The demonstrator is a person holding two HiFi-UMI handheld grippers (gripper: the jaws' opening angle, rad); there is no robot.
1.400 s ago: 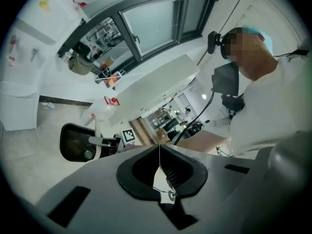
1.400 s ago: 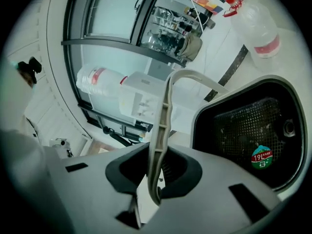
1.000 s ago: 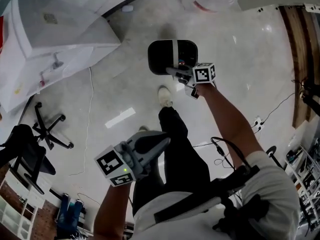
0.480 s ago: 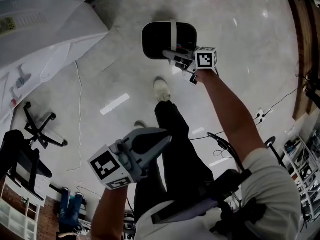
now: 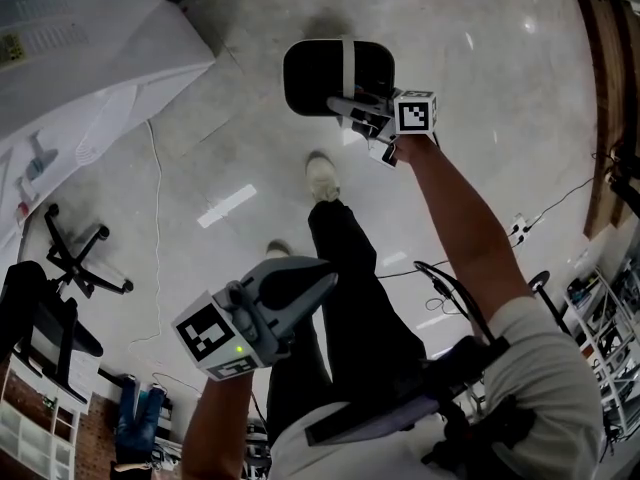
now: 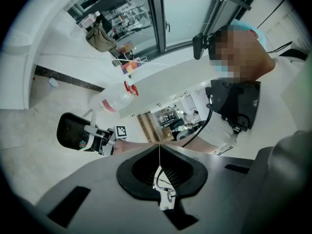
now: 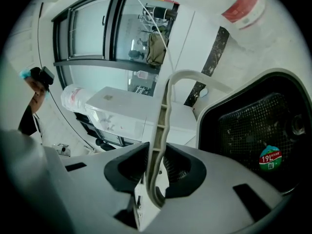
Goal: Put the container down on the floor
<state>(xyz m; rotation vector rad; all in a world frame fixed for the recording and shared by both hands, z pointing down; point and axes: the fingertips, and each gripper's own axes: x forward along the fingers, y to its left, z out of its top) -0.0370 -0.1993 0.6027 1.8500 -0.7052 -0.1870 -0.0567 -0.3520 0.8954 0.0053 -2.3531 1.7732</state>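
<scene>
At the far left of the head view, a large white box-like thing (image 5: 90, 48) is seen. Below it a black office chair (image 5: 85, 263) stands on the pale floor (image 5: 500, 88). A thin white cable (image 5: 158, 228) lies on the floor just beside the chair.

Lower in the picture, the left gripper (image 5: 315, 278) is held in front of the person's legs, well apart from the container. In the left gripper view its jaws are seen pressed together, and nothing is between them.

Near the middle, a light shoe (image 5: 322, 178) is planted on the floor. Above it in the picture is the black container (image 5: 315, 73), with a pale handle (image 5: 347, 63) going across its top. The handle is clamped by the right gripper (image 5: 345, 106): in the right gripper view the narrow jaws are closed on the thin pale strip, and the container's dark mesh inside is seen to the right of them. Whether the container's bottom already touches the floor cannot be told.

Further right, a white power strip (image 5: 516, 230) lies on the floor, and a wooden strip (image 5: 603, 98) runs along the right edge.
</scene>
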